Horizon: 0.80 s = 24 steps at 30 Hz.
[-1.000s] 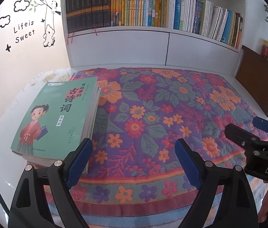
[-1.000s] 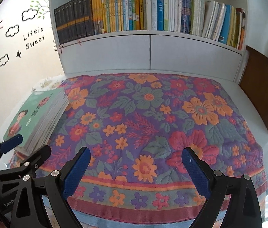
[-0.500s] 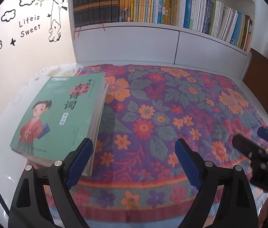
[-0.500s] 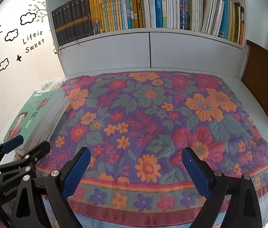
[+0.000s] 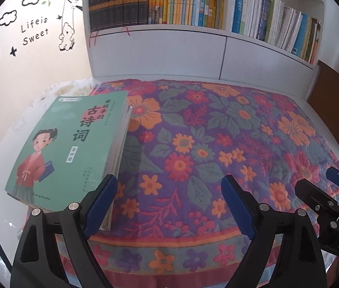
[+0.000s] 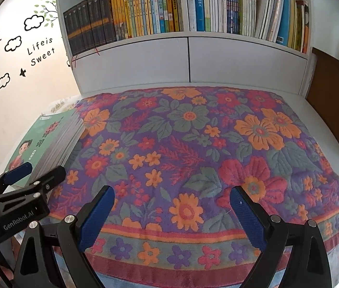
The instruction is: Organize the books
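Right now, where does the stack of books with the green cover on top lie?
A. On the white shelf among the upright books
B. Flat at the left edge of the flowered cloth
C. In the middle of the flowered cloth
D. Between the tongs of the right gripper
B: the stack of green-covered books lies flat at the left edge of the flowered purple cloth, and no tongs hold it.

Left gripper (image 5: 169, 202) and right gripper (image 6: 172, 213): black plastic frames, blue textured pads, silver screws. White "DAS" and "GenRobot.AI" markings on bodies.
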Each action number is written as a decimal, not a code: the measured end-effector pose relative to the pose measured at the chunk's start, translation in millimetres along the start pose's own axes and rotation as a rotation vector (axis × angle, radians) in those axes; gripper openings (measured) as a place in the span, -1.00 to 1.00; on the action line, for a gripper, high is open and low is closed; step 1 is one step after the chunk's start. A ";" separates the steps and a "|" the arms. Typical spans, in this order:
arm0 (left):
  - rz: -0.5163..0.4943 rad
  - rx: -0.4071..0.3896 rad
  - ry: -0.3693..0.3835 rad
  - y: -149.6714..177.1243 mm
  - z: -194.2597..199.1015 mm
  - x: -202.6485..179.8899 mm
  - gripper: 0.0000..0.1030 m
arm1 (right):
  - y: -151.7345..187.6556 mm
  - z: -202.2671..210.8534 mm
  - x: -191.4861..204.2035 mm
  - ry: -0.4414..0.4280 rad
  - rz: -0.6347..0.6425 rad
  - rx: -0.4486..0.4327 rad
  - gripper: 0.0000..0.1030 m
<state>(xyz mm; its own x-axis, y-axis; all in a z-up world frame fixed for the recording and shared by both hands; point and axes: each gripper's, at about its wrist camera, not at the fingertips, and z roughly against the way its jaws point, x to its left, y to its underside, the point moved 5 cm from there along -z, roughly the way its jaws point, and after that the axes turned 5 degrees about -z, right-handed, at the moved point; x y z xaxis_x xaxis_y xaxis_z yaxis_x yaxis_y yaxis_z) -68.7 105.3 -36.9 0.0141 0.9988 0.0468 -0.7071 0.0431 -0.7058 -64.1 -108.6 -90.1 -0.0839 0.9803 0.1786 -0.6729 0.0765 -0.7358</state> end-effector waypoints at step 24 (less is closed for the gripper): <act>0.009 0.029 0.018 6.0 -7.8 0.5 0.70 | 5.4 -4.2 9.5 -0.033 0.000 -0.003 0.86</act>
<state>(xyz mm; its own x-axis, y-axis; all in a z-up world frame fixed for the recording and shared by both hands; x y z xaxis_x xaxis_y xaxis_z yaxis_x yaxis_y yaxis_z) -67.4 106.2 -46.6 0.0197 0.9994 0.0276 -0.7276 0.0332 -0.6852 -65.4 -98.1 -95.2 -0.1076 0.9739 0.2001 -0.6704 0.0775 -0.7379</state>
